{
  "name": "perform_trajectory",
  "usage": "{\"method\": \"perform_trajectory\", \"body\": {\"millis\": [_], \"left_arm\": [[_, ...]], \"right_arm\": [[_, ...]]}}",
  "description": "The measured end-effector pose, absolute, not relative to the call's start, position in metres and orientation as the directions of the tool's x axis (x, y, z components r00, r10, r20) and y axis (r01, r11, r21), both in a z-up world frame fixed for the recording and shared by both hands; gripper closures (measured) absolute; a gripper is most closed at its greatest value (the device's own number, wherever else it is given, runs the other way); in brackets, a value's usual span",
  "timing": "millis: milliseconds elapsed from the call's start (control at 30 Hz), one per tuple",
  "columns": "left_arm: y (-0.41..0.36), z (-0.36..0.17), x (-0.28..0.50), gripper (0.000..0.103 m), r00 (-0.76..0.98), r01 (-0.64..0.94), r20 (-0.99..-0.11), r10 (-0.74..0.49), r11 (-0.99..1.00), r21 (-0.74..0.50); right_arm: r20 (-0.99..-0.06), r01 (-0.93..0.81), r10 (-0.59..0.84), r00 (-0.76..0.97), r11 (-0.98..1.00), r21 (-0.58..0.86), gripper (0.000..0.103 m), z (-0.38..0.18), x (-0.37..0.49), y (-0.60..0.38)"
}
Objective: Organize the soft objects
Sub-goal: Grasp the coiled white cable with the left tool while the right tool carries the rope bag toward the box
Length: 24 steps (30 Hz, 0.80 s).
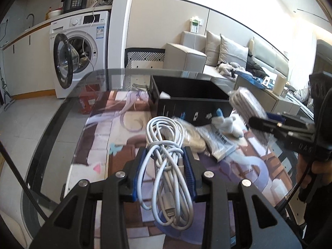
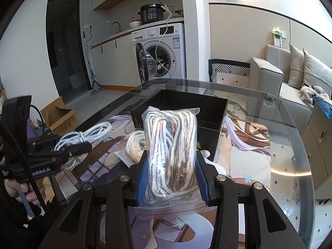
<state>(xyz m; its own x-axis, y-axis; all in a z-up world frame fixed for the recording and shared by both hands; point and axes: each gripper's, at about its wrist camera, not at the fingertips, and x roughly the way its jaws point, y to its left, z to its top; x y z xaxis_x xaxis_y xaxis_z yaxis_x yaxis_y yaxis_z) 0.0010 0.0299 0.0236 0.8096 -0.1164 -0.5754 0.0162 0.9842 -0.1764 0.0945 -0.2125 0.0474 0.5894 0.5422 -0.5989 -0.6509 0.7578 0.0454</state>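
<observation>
Squeezing from both sides, your left gripper [image 1: 164,166] has its blue pads [image 1: 189,178] clamped on the white cable bundle [image 1: 166,161]. The loops stick out in front of the fingers and hang down behind them, up off the table.

Your right gripper [image 2: 172,176] is pinched on the clear zip bag of laces [image 2: 171,151]. The pads press in on the bag's two sides, and its red zip edge hangs at the back.

Both things are light and floppy. The cable is smooth, so loops could slide out if you hold just one strand. Keep hold of the thick middle where many loops cross. The bag is slippery plastic and will squash, so grip the fat part full of laces, not the thin edge.

Just ahead of both grippers sits the open black box [image 2: 207,112] on the glass table [image 2: 290,145]. That looks like the place for them, I think. Another white rope coil [image 2: 136,147], a flat packet [image 1: 222,143] and a small blue and white soft toy [image 1: 226,122] lie on the table beside the box.
</observation>
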Motion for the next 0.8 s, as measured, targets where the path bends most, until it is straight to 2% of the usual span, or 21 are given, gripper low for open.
{"method": "perform_trajectory", "body": {"millis": [800], "left_arm": [[-0.002,0.075,0.075,0.069,0.821,0.144,-0.530,-0.214,0.975,-0.171]], "right_arm": [[-0.549,-0.614,0.543,0.635,0.786,0.068,0.061,0.086,0.120,-0.224]]}}
